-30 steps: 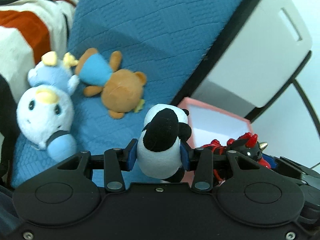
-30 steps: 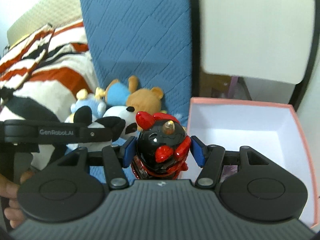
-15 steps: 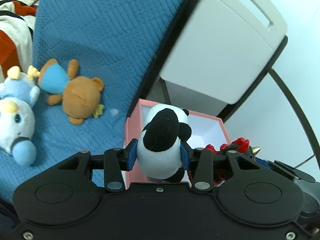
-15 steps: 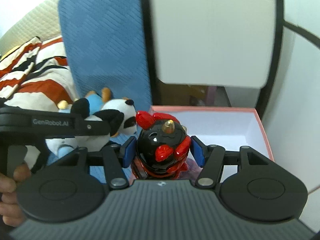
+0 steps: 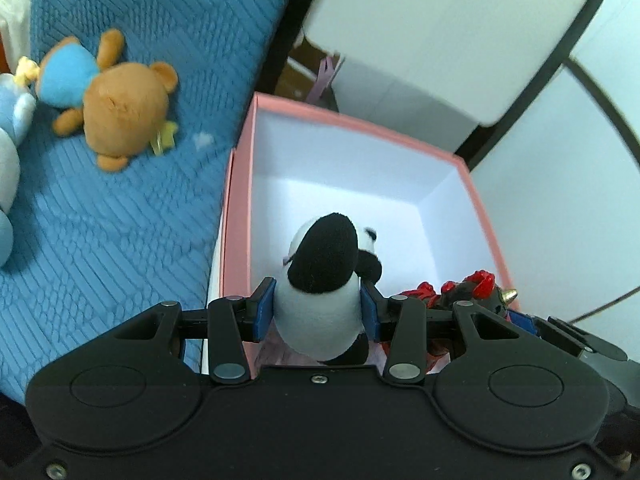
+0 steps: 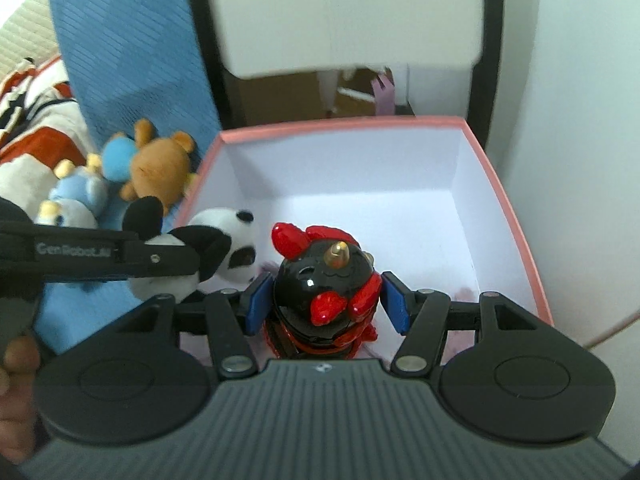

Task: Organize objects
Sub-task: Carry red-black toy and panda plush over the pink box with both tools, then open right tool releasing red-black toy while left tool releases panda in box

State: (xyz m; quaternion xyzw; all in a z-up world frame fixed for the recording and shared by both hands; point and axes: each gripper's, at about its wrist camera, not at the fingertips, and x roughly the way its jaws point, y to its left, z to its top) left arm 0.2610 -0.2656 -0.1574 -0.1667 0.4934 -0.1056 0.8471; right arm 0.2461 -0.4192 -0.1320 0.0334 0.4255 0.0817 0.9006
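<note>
Gripping a panda plush (image 5: 320, 280), the left claw (image 5: 316, 312) has its two blue pads pressed into the toy's white body, closed as far as the plush allows. In the left wrist view the panda sits at lower centre of the frame, over the near part of the open pink box (image 5: 236, 200), whose white interior fills the middle of the frame. To the left of the box, a brown teddy bear (image 5: 120, 108) in a blue top lies on the blue quilted cover (image 5: 120, 240). A pale blue plush (image 5: 8, 152) shows partly at the left edge of the frame, touching the bear.

In the right wrist view the right claw (image 6: 326, 306) is closed on a glossy black-and-red figurine (image 6: 324, 288) with a small gold horn; the left pad meets the toy's side, while contact at the right pad cannot be judged clearly. The figurine stands at centre of the frame, over the near edge of the pink box (image 6: 516, 240). The panda plush (image 6: 224, 248) appears just left of it, clamped in the left claw, with the teddy bear (image 6: 160, 168) and pale blue plush (image 6: 76, 200) beyond at middle left. A white cabinet (image 6: 348, 12) with a black frame fills the top of the frame. Striped red, white and black bedding (image 6: 36, 120) lies at the far left edge.
</note>
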